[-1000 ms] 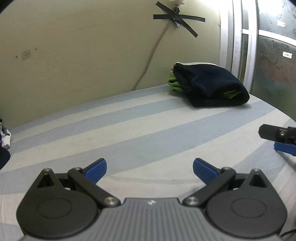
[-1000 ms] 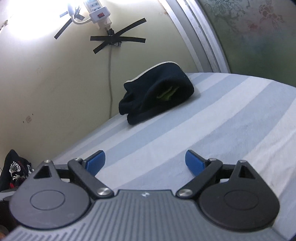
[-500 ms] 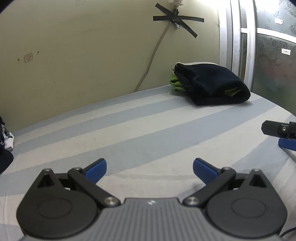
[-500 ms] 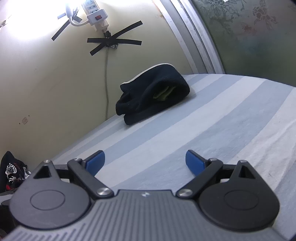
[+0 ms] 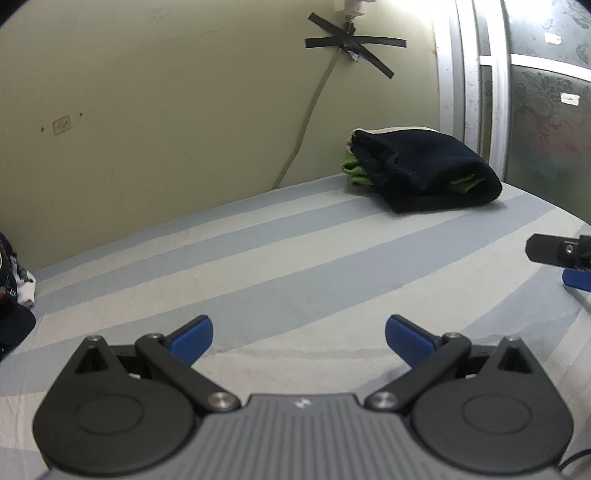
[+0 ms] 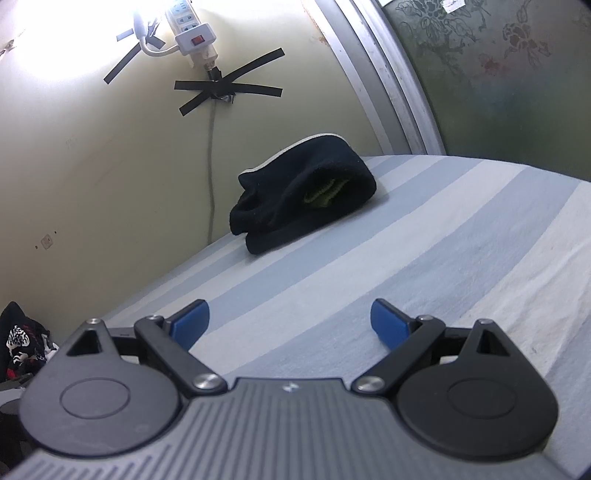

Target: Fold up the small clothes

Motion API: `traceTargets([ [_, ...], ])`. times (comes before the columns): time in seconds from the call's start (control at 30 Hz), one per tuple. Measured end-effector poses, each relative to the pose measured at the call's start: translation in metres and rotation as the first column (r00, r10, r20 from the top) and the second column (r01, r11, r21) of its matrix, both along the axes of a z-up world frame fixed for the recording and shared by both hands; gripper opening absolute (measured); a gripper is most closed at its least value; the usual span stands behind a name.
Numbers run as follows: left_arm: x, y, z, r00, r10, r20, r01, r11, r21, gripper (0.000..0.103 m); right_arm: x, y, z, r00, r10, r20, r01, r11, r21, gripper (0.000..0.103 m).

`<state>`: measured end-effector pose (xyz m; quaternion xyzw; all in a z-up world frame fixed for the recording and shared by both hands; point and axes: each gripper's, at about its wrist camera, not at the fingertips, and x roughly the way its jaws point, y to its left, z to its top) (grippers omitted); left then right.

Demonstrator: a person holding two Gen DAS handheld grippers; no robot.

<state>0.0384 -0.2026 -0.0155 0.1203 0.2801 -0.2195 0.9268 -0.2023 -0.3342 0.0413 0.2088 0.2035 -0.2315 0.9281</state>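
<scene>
A folded pile of small clothes (image 5: 424, 173), dark navy on top with green and white layers showing, lies at the far right of the striped bed by the wall. The same pile (image 6: 303, 194) sits ahead in the right wrist view. My left gripper (image 5: 297, 338) is open over bare sheet, holding nothing. My right gripper (image 6: 290, 323) is open too, also empty and well short of the pile. Its tip (image 5: 557, 258) shows at the right edge of the left wrist view. A dark printed garment (image 6: 24, 339) lies crumpled at the far left.
The blue and white striped sheet (image 5: 295, 266) covers the bed. A yellow wall runs behind, with a taped cable (image 5: 354, 40) and a power strip (image 6: 192, 33). A sliding glass door frame (image 5: 480, 85) stands at the right. The dark printed garment (image 5: 11, 288) is at the left edge.
Both grippers stayed open and drifted slightly; the view tilted up a little, so the folded pile sits lower in the right wrist view. Nothing was grasped or released.
</scene>
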Motion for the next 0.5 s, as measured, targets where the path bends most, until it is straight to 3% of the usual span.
traceTargets([
  [0.5, 0.0031, 0.0028, 0.0015, 1.000, 0.027, 0.002, -0.027, 1.000, -0.010, 0.103, -0.0025, -0.0032, -0.0024, 1.000, 0.015, 0.026, -0.016, 0.999, 0.035, 0.096],
])
